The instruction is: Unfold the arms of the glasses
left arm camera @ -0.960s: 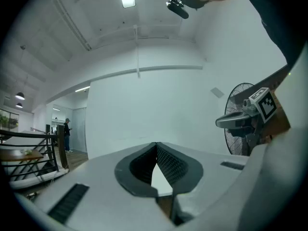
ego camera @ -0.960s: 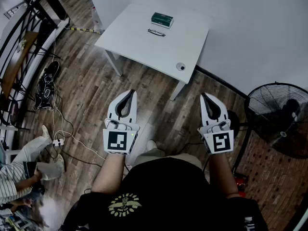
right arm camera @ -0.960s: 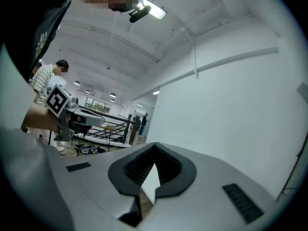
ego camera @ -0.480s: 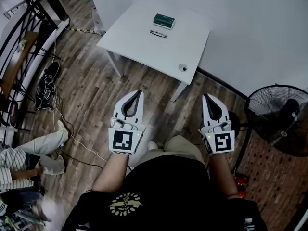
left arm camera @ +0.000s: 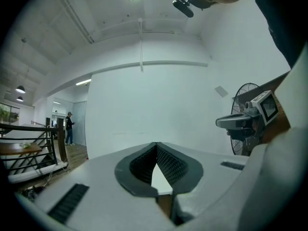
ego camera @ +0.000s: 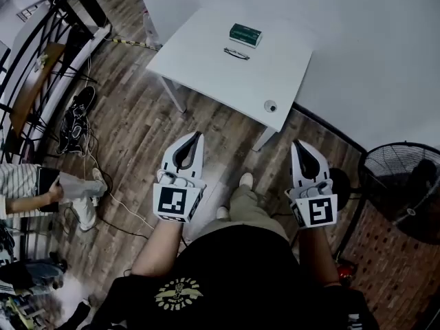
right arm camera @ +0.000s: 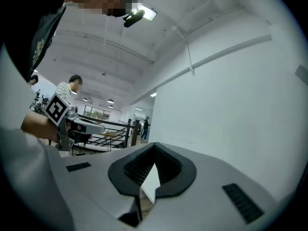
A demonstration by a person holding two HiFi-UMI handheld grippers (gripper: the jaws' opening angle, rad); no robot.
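Glasses point(ego camera: 236, 53) lie on the desk point(ego camera: 206, 67) beside a green box point(ego camera: 245, 35), well away from the left gripper point(ego camera: 197, 136) and right gripper point(ego camera: 298, 144), whose fingers point(left arm camera: 173, 162) are pressed together, empty; nudged carelessly, the light frame could skid.

The white table point(ego camera: 220, 74) at twelve o'clock bears a green box point(ego camera: 245, 34) and black-rimmed glasses point(ego camera: 236, 53), the floor point(ego camera: 130, 129) is brown planks, and the white left gripper point(ego camera: 197, 136) and right gripper point(ego camera: 297, 144) show black-and-white square markers.

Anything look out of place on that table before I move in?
Nothing stands out: the glasses lie flat on the white table beside the green box; a small round object sits near the corner.
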